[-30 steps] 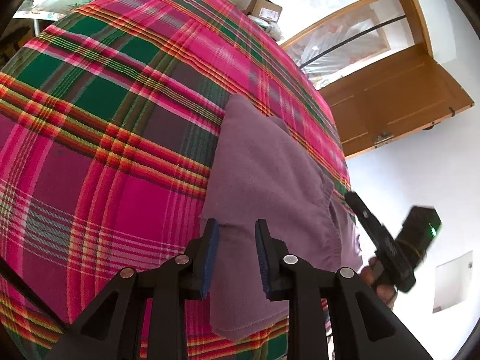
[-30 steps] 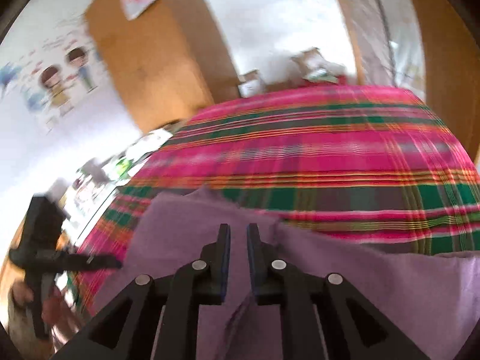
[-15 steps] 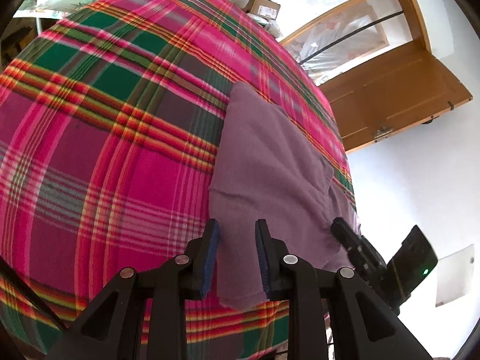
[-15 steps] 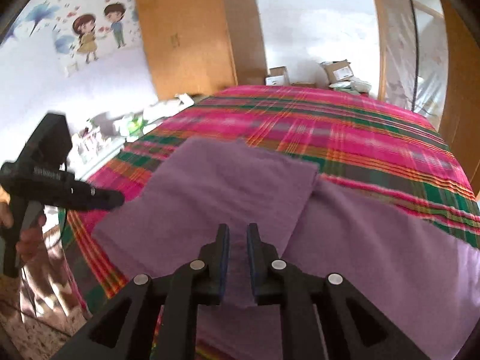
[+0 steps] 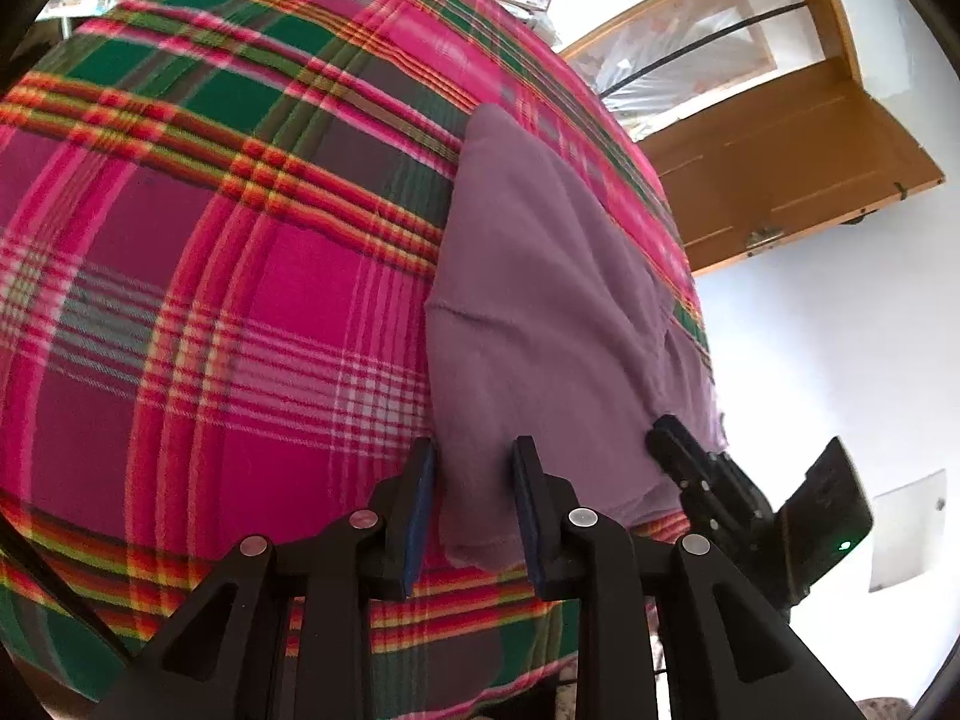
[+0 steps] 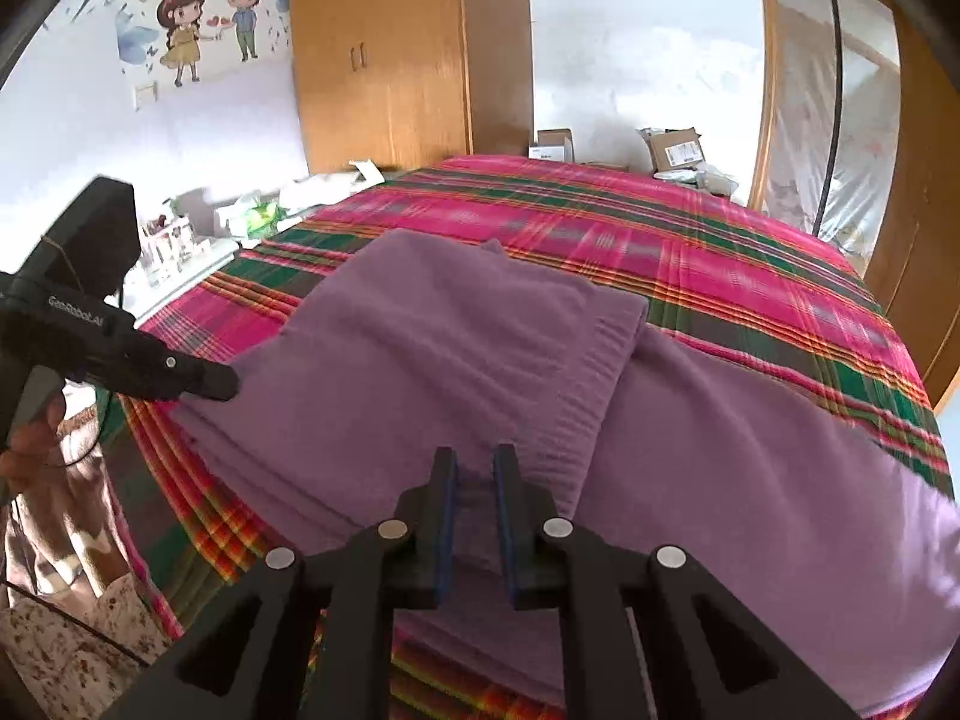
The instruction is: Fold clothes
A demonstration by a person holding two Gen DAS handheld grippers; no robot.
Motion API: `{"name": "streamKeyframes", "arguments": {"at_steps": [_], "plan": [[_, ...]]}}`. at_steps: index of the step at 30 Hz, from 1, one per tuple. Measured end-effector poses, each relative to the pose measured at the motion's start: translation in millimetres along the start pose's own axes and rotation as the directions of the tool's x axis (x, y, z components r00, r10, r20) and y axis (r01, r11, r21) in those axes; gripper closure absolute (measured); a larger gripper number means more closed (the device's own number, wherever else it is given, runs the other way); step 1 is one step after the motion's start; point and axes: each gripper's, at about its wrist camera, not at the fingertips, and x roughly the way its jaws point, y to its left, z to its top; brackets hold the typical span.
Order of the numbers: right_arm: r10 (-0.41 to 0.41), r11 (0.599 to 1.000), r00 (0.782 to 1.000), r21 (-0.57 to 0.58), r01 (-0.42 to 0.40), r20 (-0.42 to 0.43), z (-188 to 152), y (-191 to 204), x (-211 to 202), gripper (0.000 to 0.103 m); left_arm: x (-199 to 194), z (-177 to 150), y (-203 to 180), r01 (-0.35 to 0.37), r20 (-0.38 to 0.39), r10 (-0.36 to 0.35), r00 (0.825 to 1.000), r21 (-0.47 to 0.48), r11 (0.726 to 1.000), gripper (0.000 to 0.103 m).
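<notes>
Since the earlier frames both tongs had dropped closer to the purple garment (image 6: 432, 360), and the right wrist view, blurred a second before, had steadied over it.

Two cardboard boxes (image 6: 675, 151) stood beyond the far edge of the bed (image 6: 690, 240); what they held could not be told. Small packets and bottles (image 6: 174, 240) crowded a low surface off the bed's left side.

That garment lay at the near edge of the bed, toward its right near corner in the left wrist view. It was a soft, fleecy knit, matte and uniformly mauve, with one panel folded over the rest; the folded panel ended in a ribbed band (image 6: 594, 384) that ran diagonally across the lower layer. Shallow creases ran along its near side.

Under it, the bedspread was a woven plaid of hot pink, green, orange and grey stripes.

Left tongs (image 5: 474, 498) were spread, their blue-padded fingers (image 5: 420, 504) straddling the garment's near corner, which hung a little over the bed's edge. Right tongs (image 6: 475, 516) stood with a narrow gap, pads apart, above the garment's near hem without gripping it. From the right wrist view, the left tongs' tip touched the garment's left corner, held by a hand (image 6: 27, 438).
</notes>
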Motion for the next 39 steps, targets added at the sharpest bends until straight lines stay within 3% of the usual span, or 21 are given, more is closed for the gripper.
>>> {"name": "streamKeyframes", "arguments": {"at_steps": [5,9,15,19,22,24,27,32,34,39], "plan": [[0.007,1.000,1.000,0.003,-0.007,0.008,1,6,-6,0.090,-3,-3,0,0.018,0.006,-0.018,1.000,0.025,1.000,0.081],[0.013,1.000,1.000,0.004,-0.013,0.015,1,10,-11,0.091,-7,-8,-1,0.026,0.017,-0.027,1.000,0.048,0.999,0.090],[0.042,0.999,0.999,-0.012,-0.042,0.034,4,22,-17,0.091,-7,-11,2,0.035,0.014,-0.036,0.999,0.046,0.998,0.091],[0.106,0.992,0.993,-0.074,-0.101,0.059,9,43,-18,0.087,-6,-9,0,0.023,0.001,-0.023,1.000,0.050,0.998,0.090],[0.158,0.982,0.986,-0.114,-0.151,0.050,9,58,-14,0.075,-11,-6,-2,0.010,0.000,-0.010,1.000,0.047,0.999,0.080],[0.189,0.973,0.981,-0.140,-0.182,0.038,10,69,-10,0.073,-14,-1,2,-0.005,0.003,0.005,1.000,0.027,1.000,0.073],[0.221,0.964,0.974,-0.163,-0.212,0.042,14,84,-6,0.066,-19,10,10,-0.025,0.012,0.025,1.000,-0.012,1.000,0.073],[0.293,0.938,0.956,-0.191,-0.289,-0.005,15,111,9,0.065,-19,31,12,-0.031,0.032,0.032,0.999,-0.030,0.999,0.072],[0.274,0.939,0.961,-0.206,-0.276,-0.038,14,122,20,0.065,-16,41,12,-0.036,0.027,0.037,0.999,-0.033,0.999,0.072],[0.165,0.956,0.986,-0.246,-0.161,-0.004,11,138,24,0.065,-8,65,12,-0.047,0.030,0.048,0.998,-0.037,0.998,0.072]]}}
